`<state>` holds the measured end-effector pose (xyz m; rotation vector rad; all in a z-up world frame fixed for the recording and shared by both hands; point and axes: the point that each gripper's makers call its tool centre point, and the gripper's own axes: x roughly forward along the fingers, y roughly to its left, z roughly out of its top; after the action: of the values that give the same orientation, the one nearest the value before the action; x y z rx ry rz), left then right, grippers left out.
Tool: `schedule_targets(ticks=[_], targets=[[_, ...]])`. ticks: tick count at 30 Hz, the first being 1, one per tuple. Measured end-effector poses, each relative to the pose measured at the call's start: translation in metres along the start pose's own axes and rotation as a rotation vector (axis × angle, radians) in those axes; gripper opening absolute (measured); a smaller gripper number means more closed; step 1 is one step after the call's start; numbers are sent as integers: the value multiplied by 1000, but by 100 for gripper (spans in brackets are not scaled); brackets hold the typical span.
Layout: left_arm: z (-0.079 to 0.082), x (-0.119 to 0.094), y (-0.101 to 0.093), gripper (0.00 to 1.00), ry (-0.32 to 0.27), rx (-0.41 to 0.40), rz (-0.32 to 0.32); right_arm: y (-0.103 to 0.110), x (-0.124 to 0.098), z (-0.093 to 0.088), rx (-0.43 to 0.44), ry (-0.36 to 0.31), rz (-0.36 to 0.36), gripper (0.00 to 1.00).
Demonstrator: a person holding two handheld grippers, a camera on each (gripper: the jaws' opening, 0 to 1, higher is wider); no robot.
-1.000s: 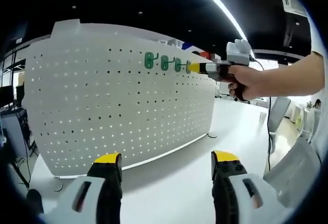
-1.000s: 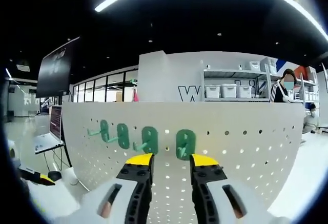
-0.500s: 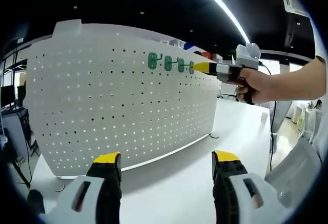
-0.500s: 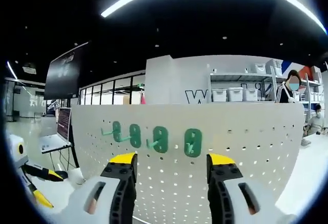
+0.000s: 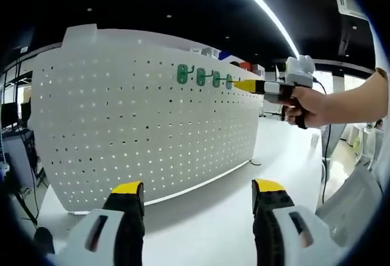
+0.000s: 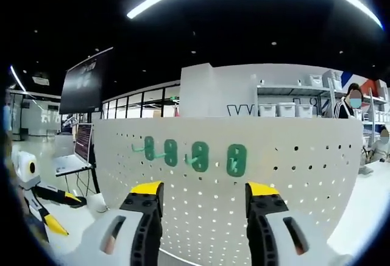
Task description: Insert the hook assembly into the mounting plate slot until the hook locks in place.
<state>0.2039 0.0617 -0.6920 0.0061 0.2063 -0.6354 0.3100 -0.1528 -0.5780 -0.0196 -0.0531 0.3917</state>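
Hooks (image 6: 199, 156), four green ones, sit in a row on the white pegboard (image 5: 140, 114). Right gripper (image 6: 204, 194) hangs near them, jaws wide and empty; left gripper (image 5: 198, 194) likewise gapes over the table (image 5: 213, 217)

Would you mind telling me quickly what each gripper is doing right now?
Left gripper: open, holding nothing, low in front of the pegboard.
Right gripper: open, holding nothing, facing the four green hooks.

light: bright ceiling strip (image 5: 268, 10) overhead, ceiling otherwise dark | glare: mild on white pegboard (image 5: 122, 114) | shadows: soft beneath board on table (image 5: 207, 217) | distortion: strong fisheye bending at edges | focus: sharp centre, softer edges
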Motion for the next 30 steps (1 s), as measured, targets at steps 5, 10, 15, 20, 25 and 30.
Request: schedule_targets(ticks=[5, 10, 15, 20, 25, 30], targets=[[2, 0, 1, 74, -5, 1, 1, 5, -13, -5, 10, 3, 22, 53], [4, -1, 1, 75, -11, 2, 0, 7, -27, -11, 21, 6, 30, 53], [5, -3, -2, 75, -15, 2, -6, 9, -40, -18, 32, 15, 33, 53], [5, -6, -2, 76, -21, -4, -6, 10, -54, -27, 43, 23, 36, 54], [3, -8, -3, 76, -18, -4, -7, 11, -64, -33, 42, 35, 37, 55], [1, -11, -4, 78, -15, 0, -6, 14, -76, -40, 48, 39, 42, 56]])
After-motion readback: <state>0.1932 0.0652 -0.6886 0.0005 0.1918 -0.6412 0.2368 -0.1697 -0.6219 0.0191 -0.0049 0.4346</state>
